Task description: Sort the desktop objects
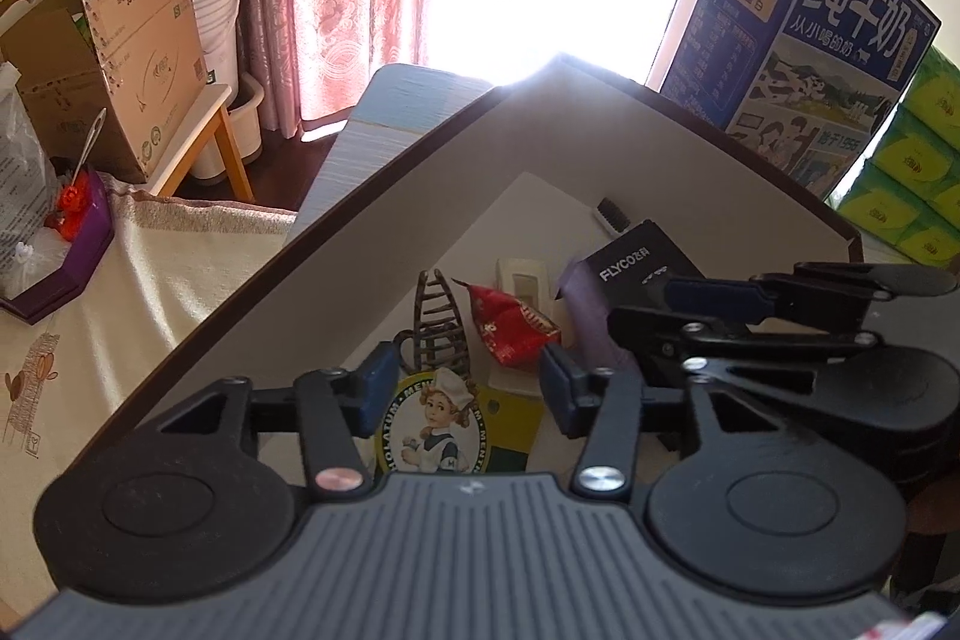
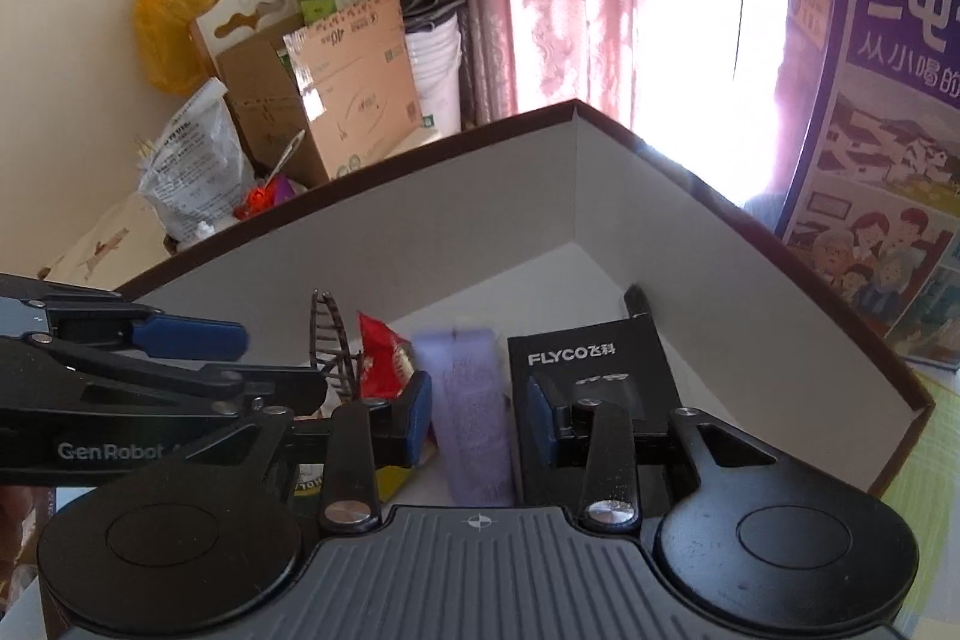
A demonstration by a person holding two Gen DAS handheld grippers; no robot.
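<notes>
Left wrist view: the left gripper [image 1: 465,391] hangs with jaws apart over a round Mentholatum tin [image 1: 433,430], not touching it, inside a white cardboard box [image 1: 384,220]. Right of it, the right gripper [image 2: 479,415] straddles a blurred lilac tube [image 2: 471,412], pads clear, beside a matte black FLYCO carton [image 2: 591,352].

I see both grippers low inside the white box [image 2: 690,244], whose tall walls close off the far corner and both sides. Ahead of my left gripper [image 1: 465,391] the floor is crowded: hair claw [image 1: 435,322], red snack packet [image 1: 513,331], yellow card [image 1: 444,427]. My right gripper [image 2: 477,415] straddles a lilac tube [image 2: 471,418], the black FLYCO box [image 2: 591,370] just beside it. Bare floor remains only toward the far corner. A milk carton [image 2: 876,100] stands outside on the right
</notes>
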